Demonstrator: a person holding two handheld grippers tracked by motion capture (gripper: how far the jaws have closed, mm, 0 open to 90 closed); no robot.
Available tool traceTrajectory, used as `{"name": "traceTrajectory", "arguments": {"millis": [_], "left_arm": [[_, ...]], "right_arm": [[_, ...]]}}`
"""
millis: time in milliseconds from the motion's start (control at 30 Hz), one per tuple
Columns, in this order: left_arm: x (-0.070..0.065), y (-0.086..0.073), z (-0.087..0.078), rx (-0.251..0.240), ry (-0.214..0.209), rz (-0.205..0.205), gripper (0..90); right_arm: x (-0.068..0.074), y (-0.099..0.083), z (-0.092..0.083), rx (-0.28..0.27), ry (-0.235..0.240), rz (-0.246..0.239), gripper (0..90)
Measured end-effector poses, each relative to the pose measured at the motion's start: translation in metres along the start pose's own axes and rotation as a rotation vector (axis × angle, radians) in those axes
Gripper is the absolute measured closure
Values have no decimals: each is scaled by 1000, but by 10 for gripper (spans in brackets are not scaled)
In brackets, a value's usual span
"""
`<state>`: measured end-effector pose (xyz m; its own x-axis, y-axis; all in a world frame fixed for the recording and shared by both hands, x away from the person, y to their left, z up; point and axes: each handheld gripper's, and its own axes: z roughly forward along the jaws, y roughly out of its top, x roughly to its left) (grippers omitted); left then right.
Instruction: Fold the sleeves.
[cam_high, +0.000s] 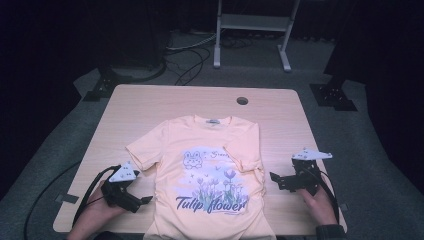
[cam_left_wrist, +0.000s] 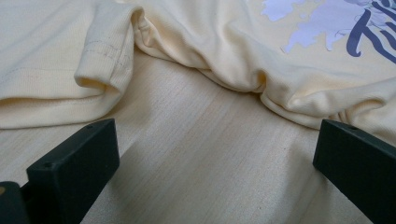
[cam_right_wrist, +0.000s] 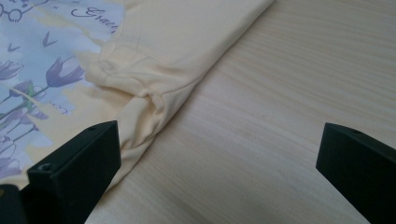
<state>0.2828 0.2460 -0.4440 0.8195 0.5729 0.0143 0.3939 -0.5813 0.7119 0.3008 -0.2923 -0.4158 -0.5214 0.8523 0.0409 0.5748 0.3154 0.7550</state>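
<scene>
Open tongs (cam_high: 148, 200) (cam_high: 272, 176) flanking seemingly half-folded T-shirt (cam_high: 210, 165)

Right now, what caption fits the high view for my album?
Two open grippers, left and right, flank a yellow T-shirt on the table.

One shirt, two claws, one tabletop.
One yellow T-shirt (cam_high: 210, 170); a left claw (cam_high: 146, 200) and a right claw (cam_high: 274, 177); one wooden tabletop (cam_high: 150, 105).

A pale wooden surface (cam_high: 150, 105) with a round cable hole (cam_high: 242, 100) near its far edge stands on grey carpet (cam_high: 60, 145). Beyond it, a white metal frame (cam_high: 252, 30), black cables (cam_high: 187, 55) and darkness.
</scene>
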Motion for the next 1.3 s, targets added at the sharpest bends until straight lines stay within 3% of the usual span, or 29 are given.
{"name": "traceTrajectory", "arguments": {"millis": [400,600,900,1300], "left_arm": [[0,0,0,-1,1,-2,0],[0,0,0,0,1,-2,0],[0,0,0,0,1,-2,0],[0,0,0,0,3,-4,0]], "right_arm": [[4,-24,-6,43,10,-18,0],[1,-32,-8,56,-11,-30,0],[3,-39,-2,114,-16,-64,0],[1,-42,-1,89,2,-47,0]]}}
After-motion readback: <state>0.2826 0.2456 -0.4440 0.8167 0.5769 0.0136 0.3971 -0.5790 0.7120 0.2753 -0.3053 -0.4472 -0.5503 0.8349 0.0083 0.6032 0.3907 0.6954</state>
